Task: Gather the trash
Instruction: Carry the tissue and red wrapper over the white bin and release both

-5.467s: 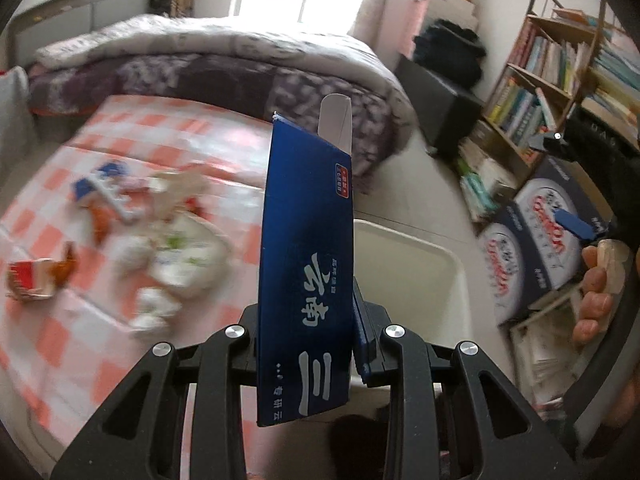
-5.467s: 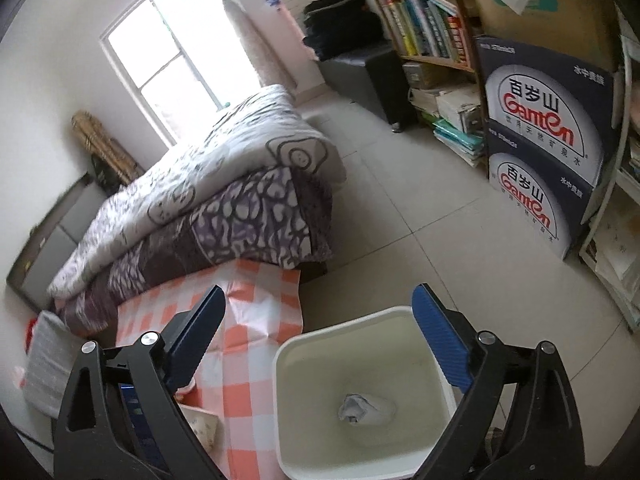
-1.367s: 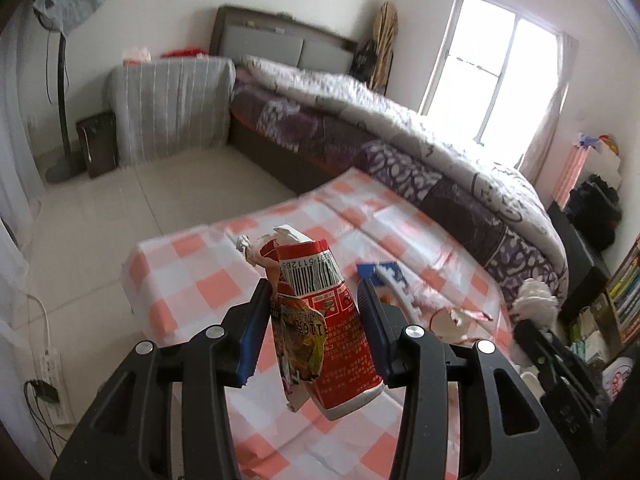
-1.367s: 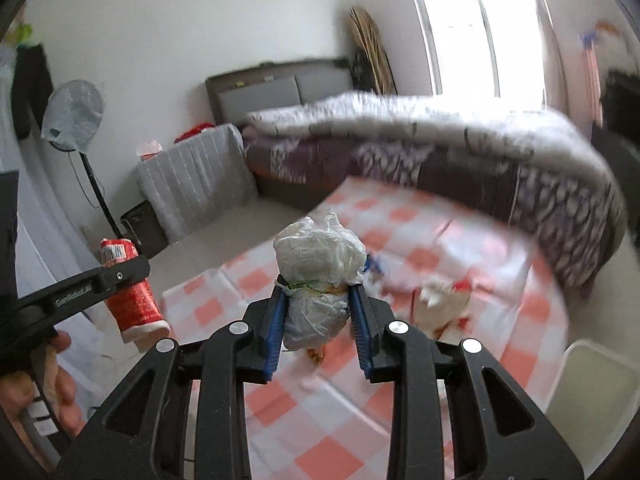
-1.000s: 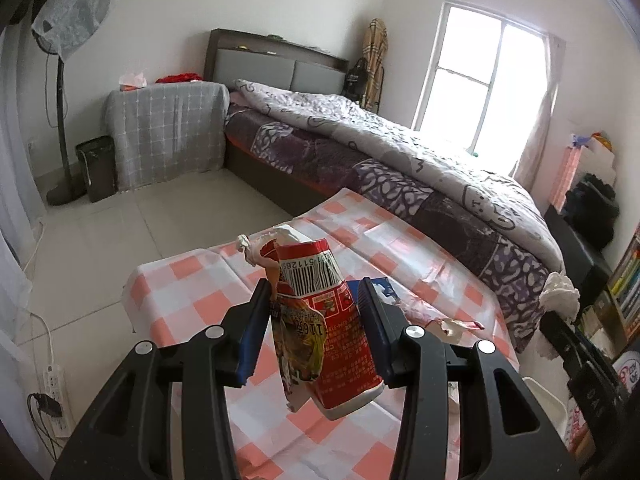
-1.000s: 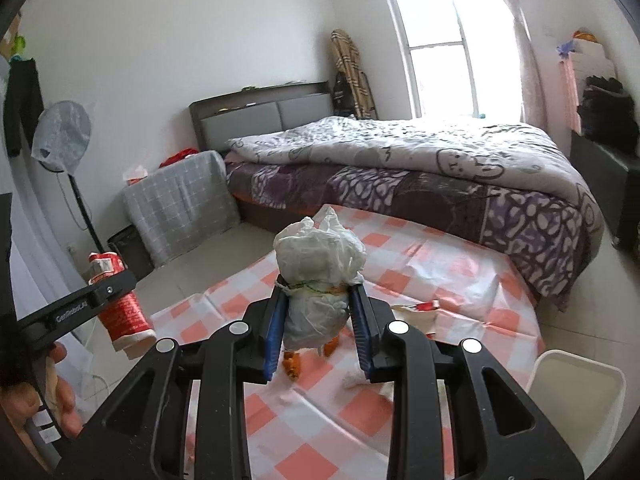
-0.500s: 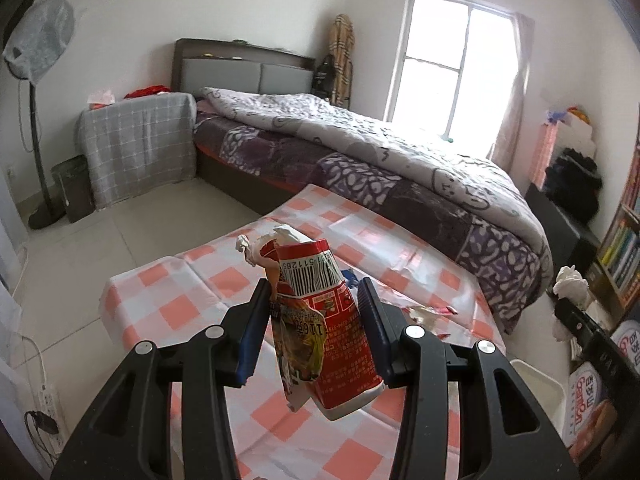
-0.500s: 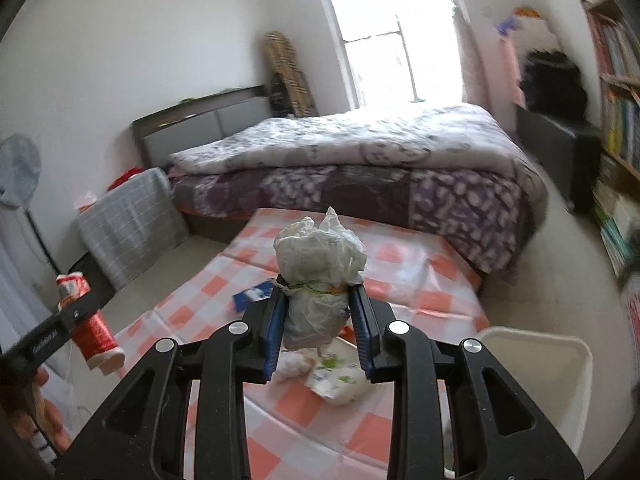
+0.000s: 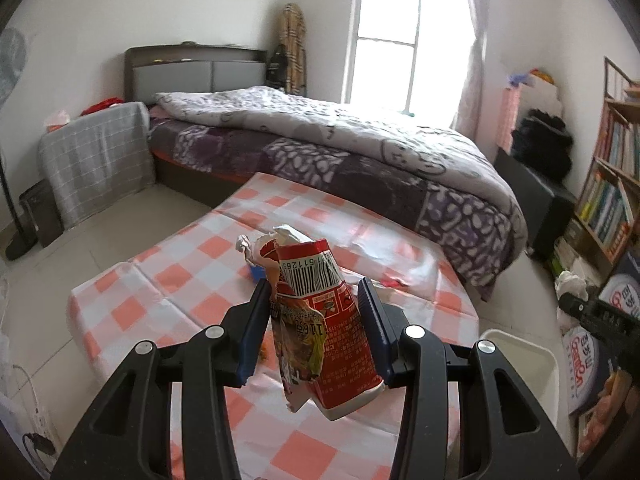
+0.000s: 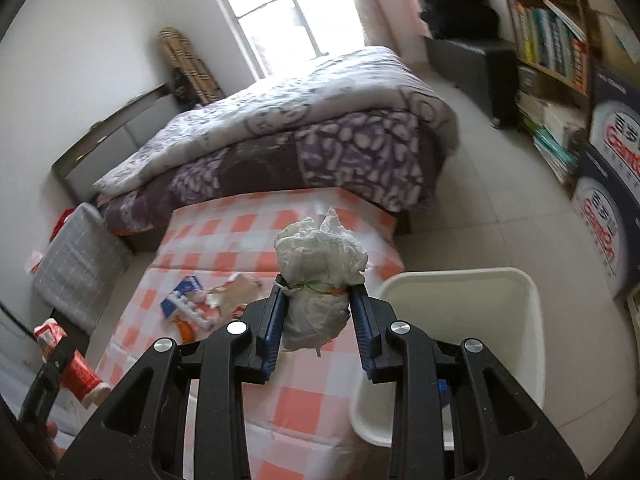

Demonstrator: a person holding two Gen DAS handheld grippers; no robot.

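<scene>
Checked cloth below, bin beside it: left gripper clamps a carton, right gripper a wad (light, crumpled). Letting go short of the bin would likely miss.

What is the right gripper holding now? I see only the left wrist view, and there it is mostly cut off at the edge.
Observer: The right gripper is shut on a crumpled white bag tied with a thin band.
Operator: Is the white bin near it?
Observer: Yes. The white bin stands on the floor just right of that gripper, beside the checkered table.
Operator: Is trash left on the table?
Observer: Yes. A blue and white wrapper and torn paper scraps lie on the cloth.
</scene>
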